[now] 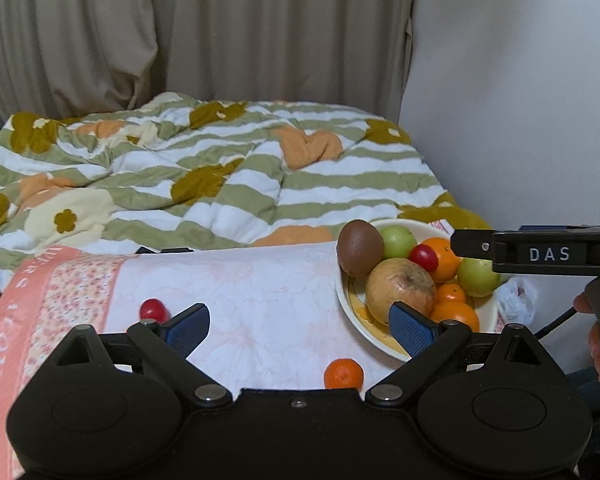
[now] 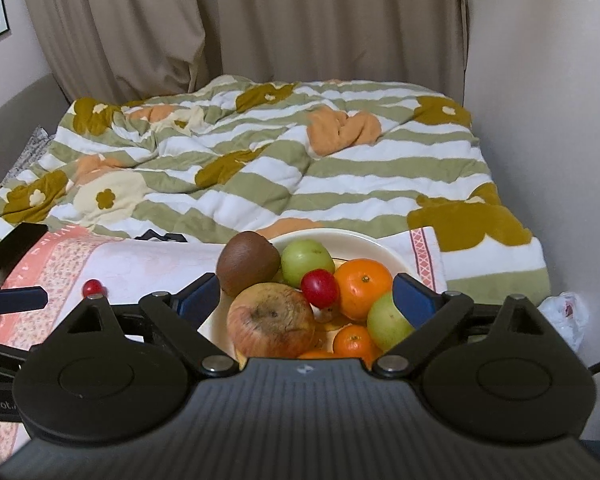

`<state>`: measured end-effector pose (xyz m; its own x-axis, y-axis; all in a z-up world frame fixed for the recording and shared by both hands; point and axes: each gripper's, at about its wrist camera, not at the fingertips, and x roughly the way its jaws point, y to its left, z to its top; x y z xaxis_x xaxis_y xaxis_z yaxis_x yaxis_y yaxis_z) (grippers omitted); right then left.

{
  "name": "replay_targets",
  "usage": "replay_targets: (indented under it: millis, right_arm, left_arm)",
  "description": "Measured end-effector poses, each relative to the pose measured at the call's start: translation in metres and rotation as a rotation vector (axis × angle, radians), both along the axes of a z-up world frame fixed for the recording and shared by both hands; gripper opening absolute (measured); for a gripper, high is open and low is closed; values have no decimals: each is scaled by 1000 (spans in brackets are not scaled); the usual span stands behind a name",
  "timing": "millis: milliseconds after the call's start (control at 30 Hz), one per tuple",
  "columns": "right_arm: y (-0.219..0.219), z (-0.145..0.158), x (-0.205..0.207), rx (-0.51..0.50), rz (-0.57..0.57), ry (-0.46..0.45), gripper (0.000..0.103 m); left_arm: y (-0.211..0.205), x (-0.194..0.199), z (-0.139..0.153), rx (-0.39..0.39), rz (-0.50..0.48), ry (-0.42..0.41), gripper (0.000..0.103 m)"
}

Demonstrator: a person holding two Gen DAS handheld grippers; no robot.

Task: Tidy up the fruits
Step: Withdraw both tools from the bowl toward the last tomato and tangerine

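- Left gripper (image 1: 300, 330), low centre of the left wrist view, stands wide with nothing between its pads; right gripper (image 2: 306, 298), low centre of the right wrist view, is also spread wide and empty above the bowl (image 2: 380, 246).
- Two fruits remain loose on the pink cloth (image 1: 240, 288): a red cherry tomato (image 1: 153, 309) at lower left and a small mandarin (image 1: 343, 374) at bottom centre.
- Risk: the heaped bowl is crowded; a kiwi (image 1: 359, 253) perches at its left rim and may roll off if nudged.
- Risk: round fruits may slip from the pads or roll across the soft cloth.
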<state>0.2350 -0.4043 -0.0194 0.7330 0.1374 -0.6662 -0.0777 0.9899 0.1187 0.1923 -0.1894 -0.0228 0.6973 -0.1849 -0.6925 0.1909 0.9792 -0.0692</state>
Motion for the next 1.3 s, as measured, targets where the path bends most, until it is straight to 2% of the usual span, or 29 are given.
replay_targets:
  millis: [200, 400, 600, 767, 933, 1133, 1300]
  right_arm:
    - [2, 21, -35, -3, 17, -23, 103]
    - [14, 34, -67, -12, 35, -36, 103]
    - [35, 36, -90, -33, 19, -39, 103]
    - [59, 32, -102, -5, -11, -15, 103]
    - [84, 21, -106, 35, -126, 19, 103]
    - [112, 1, -97, 40, -255, 55, 103]
    - [131, -19, -82, 7, -338, 76, 103]
  left_arm:
    - [14, -39, 18, -17, 45, -37, 98]
    - [38, -66, 32, 23, 94, -60, 100]
    - [78, -74, 42, 69, 123, -106, 103]
    - [109, -61, 42, 96, 72, -110, 103]
    - [139, -38, 35, 109, -35, -113, 103]
    - [163, 2, 14, 105, -143, -72, 103]
    - [169, 45, -11, 89, -211, -14, 103]
